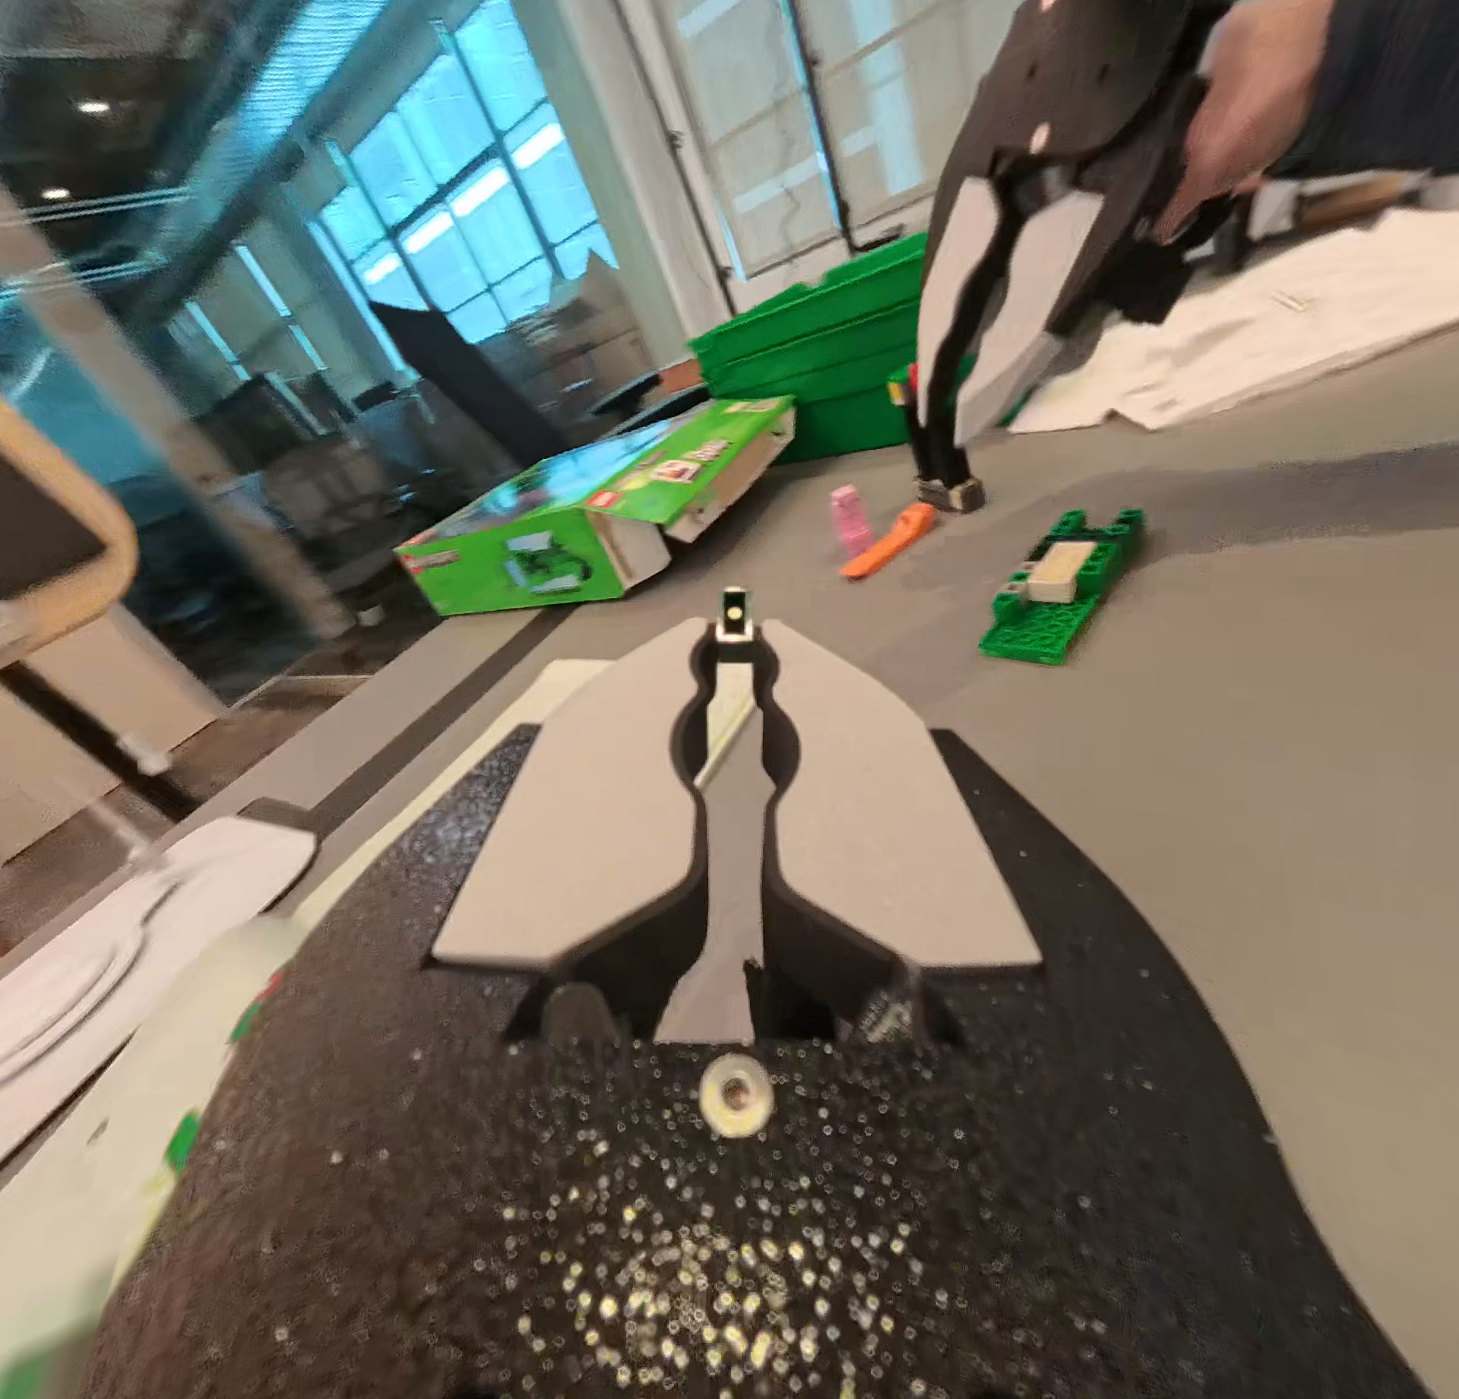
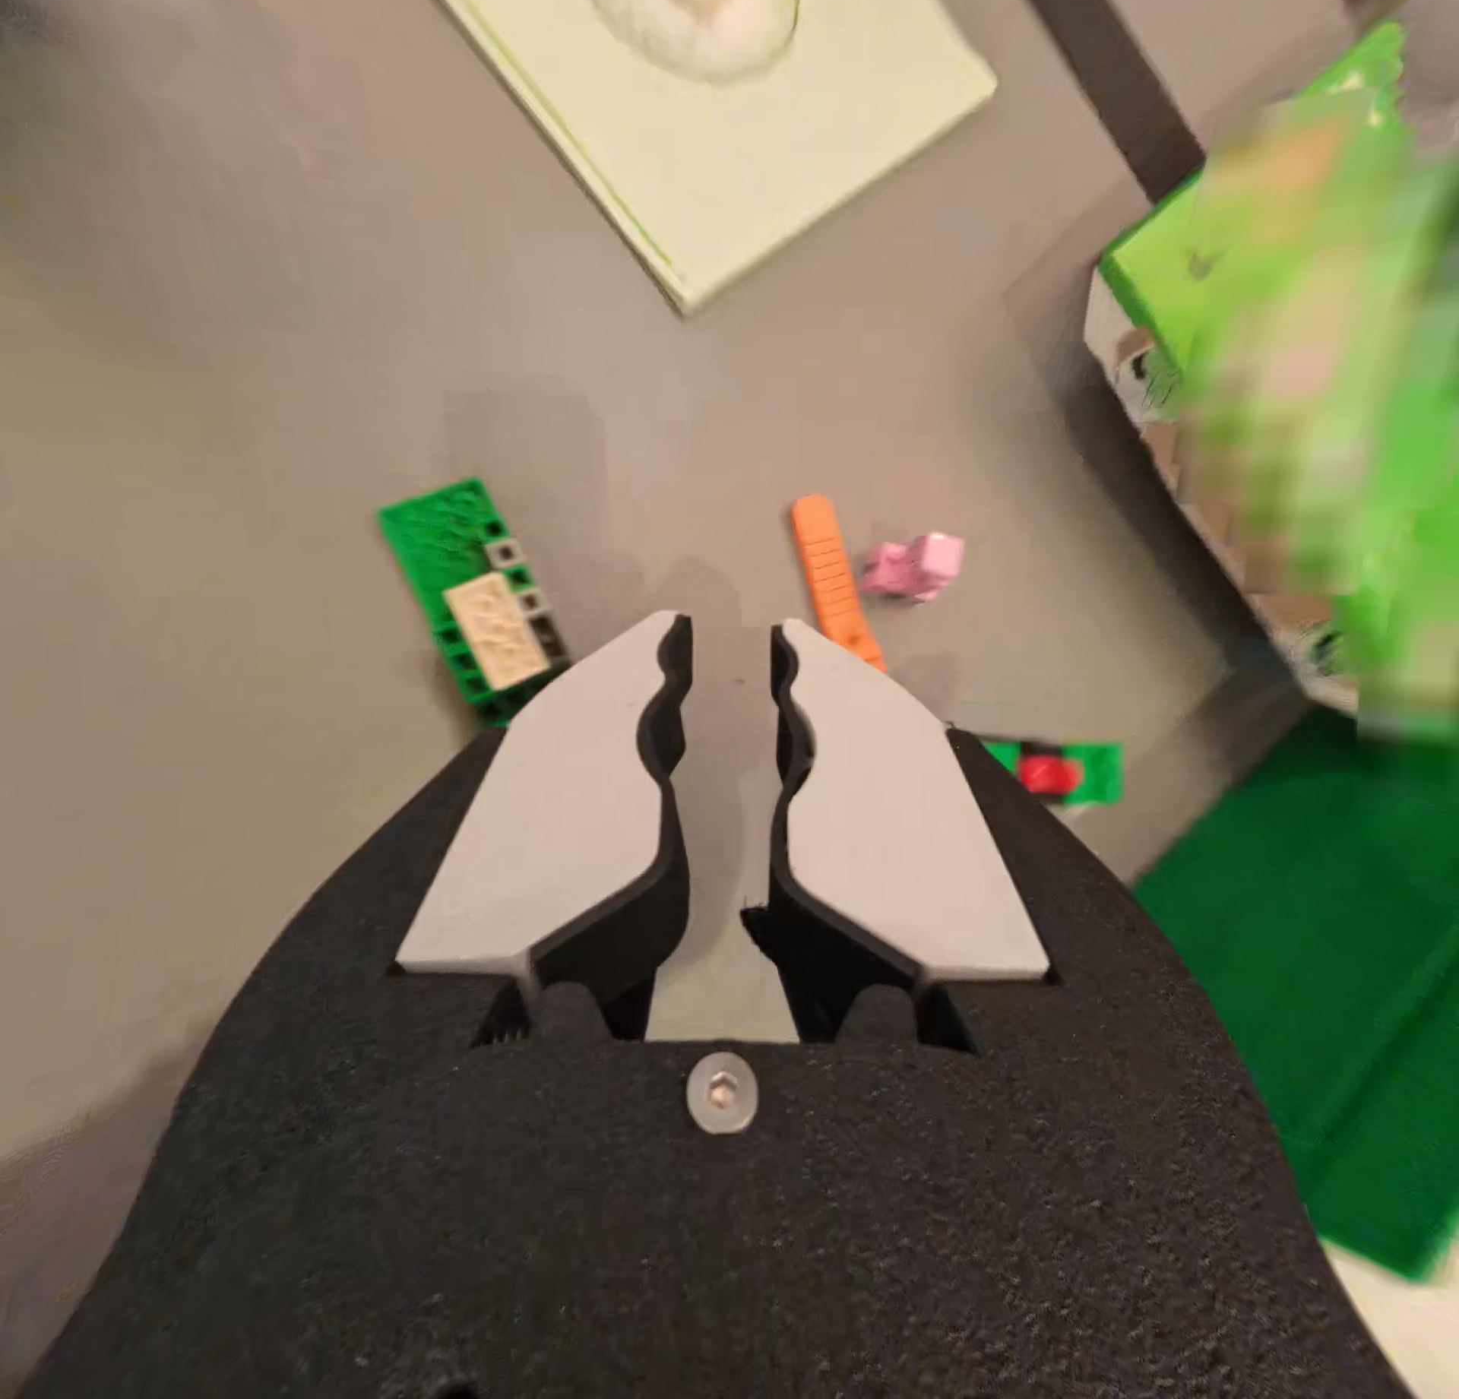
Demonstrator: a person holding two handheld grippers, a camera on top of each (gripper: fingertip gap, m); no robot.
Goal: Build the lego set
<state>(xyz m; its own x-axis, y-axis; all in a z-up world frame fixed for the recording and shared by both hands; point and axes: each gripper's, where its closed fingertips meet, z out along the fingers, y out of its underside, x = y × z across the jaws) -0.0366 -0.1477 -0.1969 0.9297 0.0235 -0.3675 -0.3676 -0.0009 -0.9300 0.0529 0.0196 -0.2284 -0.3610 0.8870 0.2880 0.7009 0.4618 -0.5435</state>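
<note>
My left claw [image 1: 734, 625] is clamped on a small black-and-white piece [image 1: 734, 613], held above the grey worktop [image 1: 1184, 808]. My right claw [image 2: 731, 628] hangs over the worktop with its fingers apart, holding nothing. Ahead of it lie the green base plate [image 2: 466, 595] bearing a cream brick [image 2: 493, 633], the orange separator tool [image 2: 835, 579] and a pink figure [image 2: 916, 565]. The green set box [image 1: 600, 508] lies beyond.

Office-like workspace: glass partition walls [image 1: 260, 200], grey worktable [image 1: 1184, 808], stacked green bins [image 1: 813, 350].
</note>
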